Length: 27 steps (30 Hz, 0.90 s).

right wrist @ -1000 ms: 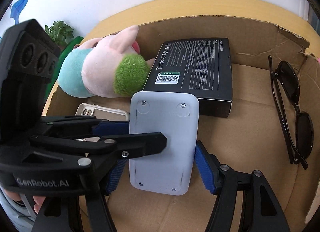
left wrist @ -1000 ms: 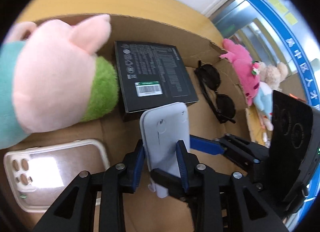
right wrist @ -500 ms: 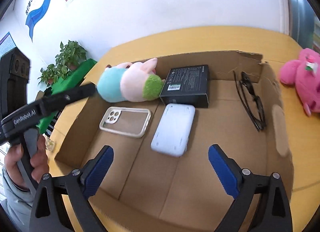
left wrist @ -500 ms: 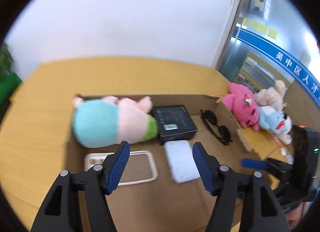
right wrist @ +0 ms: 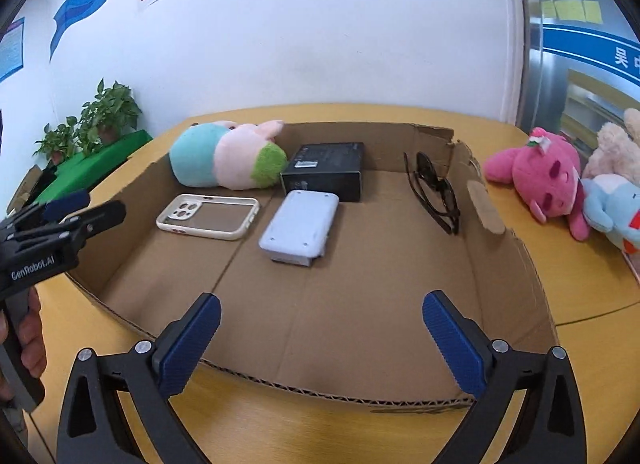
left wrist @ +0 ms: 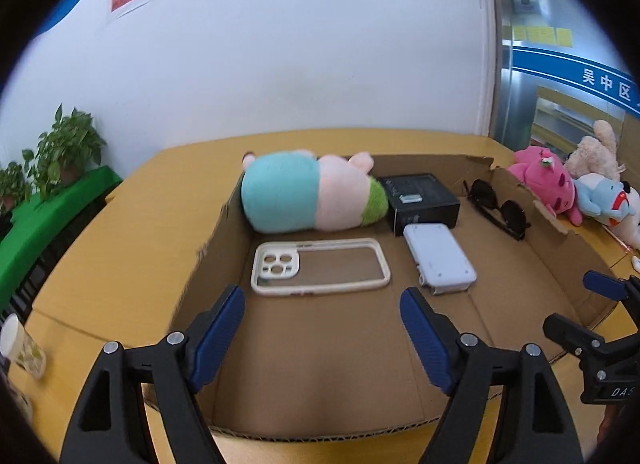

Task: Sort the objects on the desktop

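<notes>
Left wrist view: the white device (left wrist: 440, 260) is seen lying flat in the box (left wrist: 560, 264), touching the black carton (left wrist: 422, 199), with the phone case (left wrist: 320, 266) beside it. Both the left gripper (left wrist: 322, 328) and right gripper (right wrist: 320, 340) are opening, nothing between their jaws, above the box's near edge.

Bright even light, sharp, fisheye-warped edges
</notes>
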Each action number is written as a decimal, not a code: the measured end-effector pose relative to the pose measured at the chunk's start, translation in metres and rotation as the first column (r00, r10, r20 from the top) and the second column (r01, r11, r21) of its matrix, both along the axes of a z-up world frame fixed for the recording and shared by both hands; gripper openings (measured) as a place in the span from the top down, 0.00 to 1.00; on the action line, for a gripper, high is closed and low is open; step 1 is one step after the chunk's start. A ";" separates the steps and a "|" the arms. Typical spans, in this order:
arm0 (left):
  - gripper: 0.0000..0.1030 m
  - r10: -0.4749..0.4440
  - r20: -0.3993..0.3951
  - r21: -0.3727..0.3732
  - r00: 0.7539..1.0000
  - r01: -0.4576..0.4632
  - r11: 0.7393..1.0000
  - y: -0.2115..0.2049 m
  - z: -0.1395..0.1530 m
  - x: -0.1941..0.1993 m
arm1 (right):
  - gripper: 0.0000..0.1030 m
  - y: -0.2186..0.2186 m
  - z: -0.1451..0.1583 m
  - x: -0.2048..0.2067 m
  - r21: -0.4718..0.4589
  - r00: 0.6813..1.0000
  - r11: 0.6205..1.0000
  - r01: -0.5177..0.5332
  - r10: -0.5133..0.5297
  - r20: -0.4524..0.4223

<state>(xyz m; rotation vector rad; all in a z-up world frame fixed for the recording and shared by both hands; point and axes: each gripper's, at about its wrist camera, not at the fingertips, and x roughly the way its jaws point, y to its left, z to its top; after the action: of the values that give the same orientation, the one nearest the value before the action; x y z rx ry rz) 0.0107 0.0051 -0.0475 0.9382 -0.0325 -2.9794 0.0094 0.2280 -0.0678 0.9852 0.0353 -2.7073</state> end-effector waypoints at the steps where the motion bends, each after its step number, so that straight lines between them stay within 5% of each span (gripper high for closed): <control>1: 0.22 0.005 -0.011 0.007 1.000 -0.005 1.000 0.000 -0.006 0.001 | 0.00 0.001 -0.005 0.000 0.005 1.000 1.000 0.008 -0.008 -0.013; 13: 0.17 0.064 -0.110 -0.027 0.992 -0.067 0.997 0.010 -0.036 0.012 | 0.00 0.004 -0.025 0.016 -0.019 0.979 0.998 0.063 -0.065 -0.191; 27: 0.16 0.062 -0.107 -0.027 0.992 -0.065 0.997 0.009 -0.035 0.010 | 0.00 0.003 -0.024 0.016 -0.020 0.980 0.998 0.063 -0.065 -0.189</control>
<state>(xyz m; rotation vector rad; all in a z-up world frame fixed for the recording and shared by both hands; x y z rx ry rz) 0.0210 0.0139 -0.0824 0.7617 -0.0455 -2.9557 0.0249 0.2308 -0.0919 0.7328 0.0216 -2.8477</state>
